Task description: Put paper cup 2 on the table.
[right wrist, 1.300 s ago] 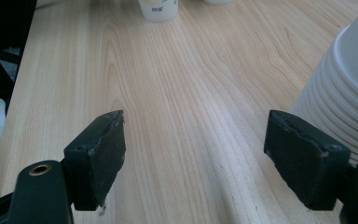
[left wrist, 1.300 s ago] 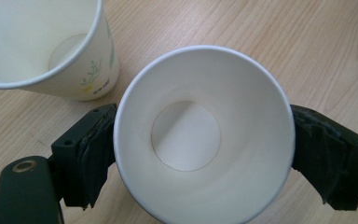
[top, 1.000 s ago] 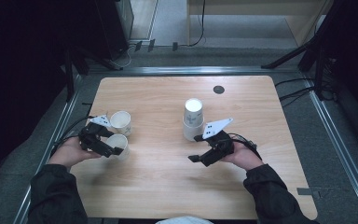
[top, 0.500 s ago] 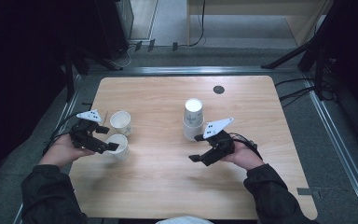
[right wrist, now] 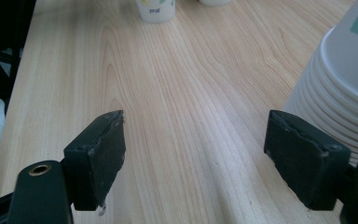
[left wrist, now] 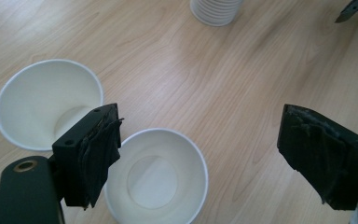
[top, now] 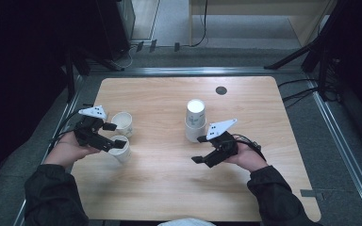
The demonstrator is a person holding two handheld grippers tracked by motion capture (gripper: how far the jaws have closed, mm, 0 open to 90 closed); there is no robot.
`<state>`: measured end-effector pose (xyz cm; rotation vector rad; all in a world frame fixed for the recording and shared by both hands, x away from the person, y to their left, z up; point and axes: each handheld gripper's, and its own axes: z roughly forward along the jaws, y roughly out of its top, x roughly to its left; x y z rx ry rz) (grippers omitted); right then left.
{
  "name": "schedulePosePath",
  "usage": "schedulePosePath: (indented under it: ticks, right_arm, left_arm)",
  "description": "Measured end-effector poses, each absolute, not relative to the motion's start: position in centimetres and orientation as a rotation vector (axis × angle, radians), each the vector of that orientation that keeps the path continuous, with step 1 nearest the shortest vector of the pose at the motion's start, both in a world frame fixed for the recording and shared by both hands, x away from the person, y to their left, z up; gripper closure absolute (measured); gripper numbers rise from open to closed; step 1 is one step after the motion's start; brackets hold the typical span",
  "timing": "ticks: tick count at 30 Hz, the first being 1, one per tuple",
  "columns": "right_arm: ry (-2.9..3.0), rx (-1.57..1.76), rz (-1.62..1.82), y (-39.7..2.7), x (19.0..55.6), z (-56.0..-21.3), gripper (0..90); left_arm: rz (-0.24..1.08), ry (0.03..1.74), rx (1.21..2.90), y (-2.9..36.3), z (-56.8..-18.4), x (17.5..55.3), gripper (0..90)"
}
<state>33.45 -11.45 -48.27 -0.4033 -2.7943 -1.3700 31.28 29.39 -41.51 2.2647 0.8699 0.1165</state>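
The left gripper (left wrist: 196, 154) hovers with fingers spread, empty, over the near paper cup (left wrist: 156, 175) on the table (top: 169, 188). The cup looks light and crushable; pinch its rim wall gently. The right gripper (right wrist: 205, 158) gapes beside the cup stack (right wrist: 345, 88).

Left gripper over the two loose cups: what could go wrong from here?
1. The left gripper is open, one pad over the near cup rim; the far cup sits close beside it, so a bump could tip either.
2. The open right gripper has the inverted cup stack right beside one jaw; a sideways drift may topple it.
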Motion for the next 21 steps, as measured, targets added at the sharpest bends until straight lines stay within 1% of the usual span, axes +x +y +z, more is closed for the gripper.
schedulePosePath:
  ticks: [10,14,21]
  right_arm:
    - [-2.797,-0.400,-1.366,-11.6,33.4,-48.2,20.3]
    - [-2.801,-0.403,-1.366,-11.8,33.5,-48.1,20.3]
    - [-2.795,-0.417,-1.381,-12.1,33.6,-47.9,20.3]
  left_arm:
    - [0.105,0.862,2.242,27.5,-41.9,31.9,14.0]
    - [0.082,0.853,2.230,26.2,-41.9,32.1,14.2]
    - [0.089,0.828,2.225,24.2,-41.7,32.1,14.4]
